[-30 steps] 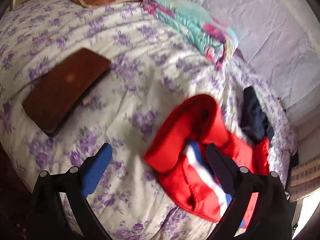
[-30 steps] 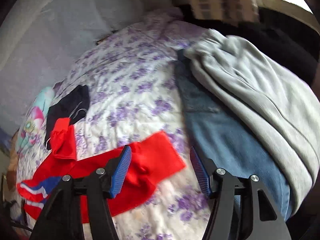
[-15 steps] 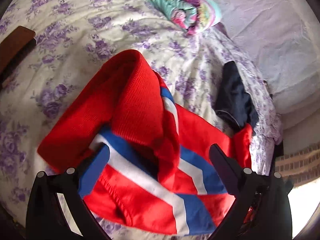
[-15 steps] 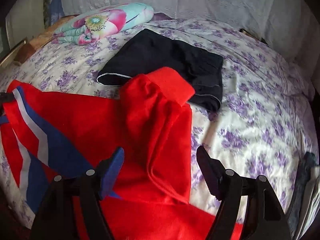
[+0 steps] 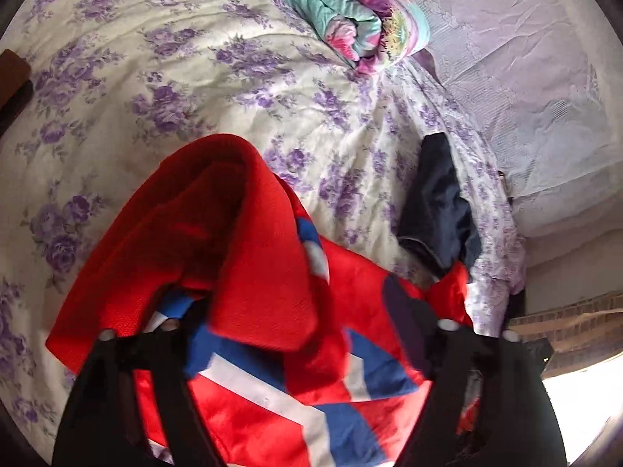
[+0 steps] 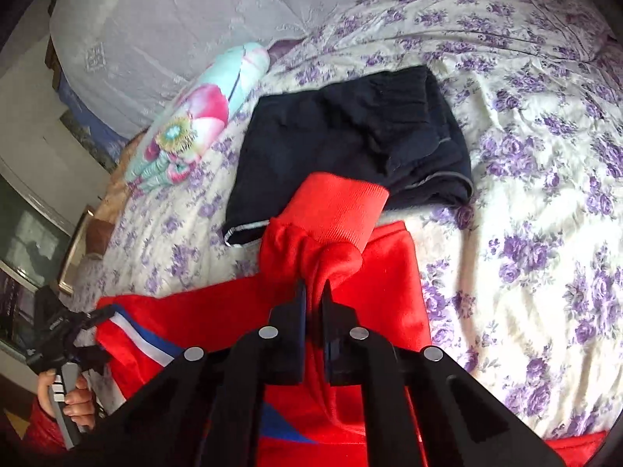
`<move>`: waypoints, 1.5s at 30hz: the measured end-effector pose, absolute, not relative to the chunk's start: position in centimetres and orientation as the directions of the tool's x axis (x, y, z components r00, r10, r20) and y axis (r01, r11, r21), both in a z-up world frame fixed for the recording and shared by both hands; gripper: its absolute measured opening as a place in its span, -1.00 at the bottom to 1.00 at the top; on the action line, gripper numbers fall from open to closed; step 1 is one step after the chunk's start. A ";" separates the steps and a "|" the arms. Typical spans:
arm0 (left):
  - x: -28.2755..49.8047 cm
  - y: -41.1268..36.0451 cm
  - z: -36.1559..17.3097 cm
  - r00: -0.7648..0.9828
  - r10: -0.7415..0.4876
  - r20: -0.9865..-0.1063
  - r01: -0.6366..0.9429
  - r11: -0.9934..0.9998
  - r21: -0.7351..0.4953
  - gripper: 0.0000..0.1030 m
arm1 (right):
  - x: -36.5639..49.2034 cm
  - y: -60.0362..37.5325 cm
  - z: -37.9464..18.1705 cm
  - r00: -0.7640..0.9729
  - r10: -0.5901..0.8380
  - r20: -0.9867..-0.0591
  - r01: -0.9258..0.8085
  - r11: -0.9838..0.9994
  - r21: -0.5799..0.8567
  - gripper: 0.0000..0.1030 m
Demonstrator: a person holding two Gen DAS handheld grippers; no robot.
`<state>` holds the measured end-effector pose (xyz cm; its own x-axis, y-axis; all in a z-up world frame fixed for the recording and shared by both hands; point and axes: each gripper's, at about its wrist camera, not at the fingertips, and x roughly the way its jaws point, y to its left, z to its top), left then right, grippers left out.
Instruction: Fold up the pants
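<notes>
The red pants (image 5: 249,257), with blue and white stripes, lie crumpled on the flowered bedsheet (image 5: 163,78). My left gripper (image 5: 296,311) straddles a raised fold at the striped end. Its jaws are closing with the cloth between them, and its left finger is half buried under the fold. My right gripper (image 6: 313,292) is shut on the bunched red leg just behind the ribbed cuff (image 6: 335,206). The right wrist view also shows the left gripper (image 6: 66,330) at the striped end, held by a hand (image 6: 74,393).
A folded dark navy garment (image 6: 350,136) lies just beyond the cuff, also seen as the navy garment (image 5: 440,206) at right. A rolled floral blanket (image 5: 350,11) sits further back. Pale lace fabric (image 5: 525,78) hangs behind the bed. A brown object (image 5: 11,74) shows at the left edge.
My right gripper went from open over the red leg to shut on it near the cuff. My left gripper's jaws have narrowed around the red fold.
</notes>
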<state>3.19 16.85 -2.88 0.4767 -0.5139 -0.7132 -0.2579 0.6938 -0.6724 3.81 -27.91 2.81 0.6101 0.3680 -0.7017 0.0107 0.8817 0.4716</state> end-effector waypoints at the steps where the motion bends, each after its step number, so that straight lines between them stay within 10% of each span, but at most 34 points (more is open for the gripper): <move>1: 3.3 17.0 -2.6 0.484 -0.530 -0.696 -0.253 0.677 -0.691 0.30 | 3.6 -28.8 3.8 0.638 0.374 -0.674 0.014 0.869 0.495 -0.88; 7: 4.8 17.5 0.7 0.552 -0.558 -0.620 -0.175 0.650 -0.740 0.20 | -2.4 -36.9 8.3 0.829 0.244 -0.503 0.131 0.790 0.599 -0.89; 14: 4.4 17.3 -3.1 0.471 -0.517 -0.715 -0.262 0.692 -0.673 0.58 | -13.1 -46.1 -3.0 0.704 0.080 -0.705 0.586 0.495 0.642 -0.53; 19: 3.3 16.6 -3.6 0.459 -0.507 -0.730 -0.267 0.705 -0.657 0.71 | -14.4 -45.3 -2.3 0.755 0.060 -0.653 0.543 0.501 0.674 0.01; 33: 3.1 13.4 -5.0 0.381 -0.378 -0.844 -0.327 0.798 -0.506 0.89 | -6.6 -42.8 -3.6 0.675 0.133 -0.726 0.496 0.647 0.580 0.12; 34: 3.2 13.5 -5.0 0.390 -0.380 -0.839 -0.337 0.789 -0.514 0.85 | -6.4 -42.7 -3.4 0.683 0.133 -0.718 0.484 0.653 0.582 0.00; 35: 3.3 13.6 -4.5 0.413 -0.397 -0.820 -0.321 0.779 -0.539 0.42 | -6.3 -42.8 -3.1 0.701 0.140 -0.699 0.461 0.659 0.594 -0.50; 37: 4.4 13.4 -3.2 0.431 -0.450 -0.782 -0.234 0.781 -0.578 -0.44 | -6.6 -43.1 -1.7 0.736 0.129 -0.664 0.430 0.670 0.606 -0.73; 45: 10.7 16.3 -2.5 0.590 -0.420 -0.690 -0.229 0.732 -0.641 -0.43 | -1.9 -44.3 -3.1 0.700 0.090 -0.708 0.469 0.690 0.551 -0.68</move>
